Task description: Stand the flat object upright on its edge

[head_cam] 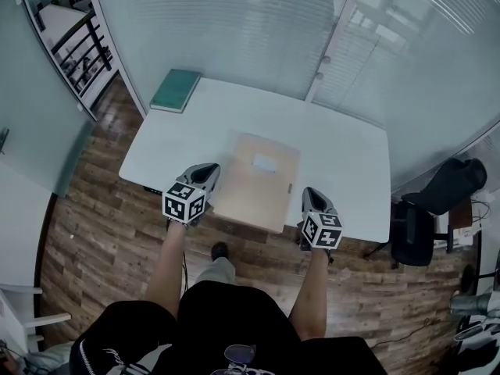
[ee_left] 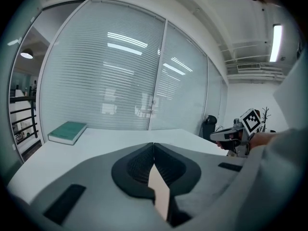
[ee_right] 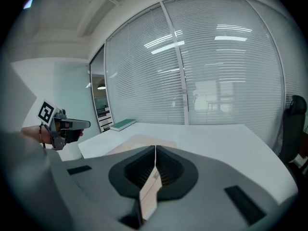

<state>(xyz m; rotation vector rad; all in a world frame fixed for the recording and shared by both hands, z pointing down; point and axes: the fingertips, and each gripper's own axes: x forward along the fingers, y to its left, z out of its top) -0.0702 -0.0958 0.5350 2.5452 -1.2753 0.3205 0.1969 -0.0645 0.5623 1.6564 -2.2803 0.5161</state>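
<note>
Reading this as the approach step, before any grasp. Finding the tan flat object (head_cam: 258,180) lying face up on the white bench (head_cam: 344,155), midway along the bench's near edge and seeming to jut a little past that edge. Seeing the left gripper (head_cam: 206,172) hovering at the bench's near edge toward its left end, and the right gripper (head_cam: 312,197) hovering at the same edge toward its right end, both apparently clear of everything on the bench. Finding the fingers of both grippers pressed together and holding none of the bench's things. Noticing a thin tan sliver in the seam of each pair, close to the camera, and being unable to call it part of the grippers or not. Noting a green book (head_cam: 176,90) resting at the bench's far left corner, well out of the way. Judging the next move as calling for opening the fingers first, to allow pinching so thin a sheet. Then calling for a hold on the part jutting over the bench's near edge, or for prying one side up off the bench top, then for tipping the sheet up onto one long edge. Expecting a thin, light piece like this to be needing support from both sides while balancing, and to be sliding across the smooth bench top if pushed from one side only.
</note>
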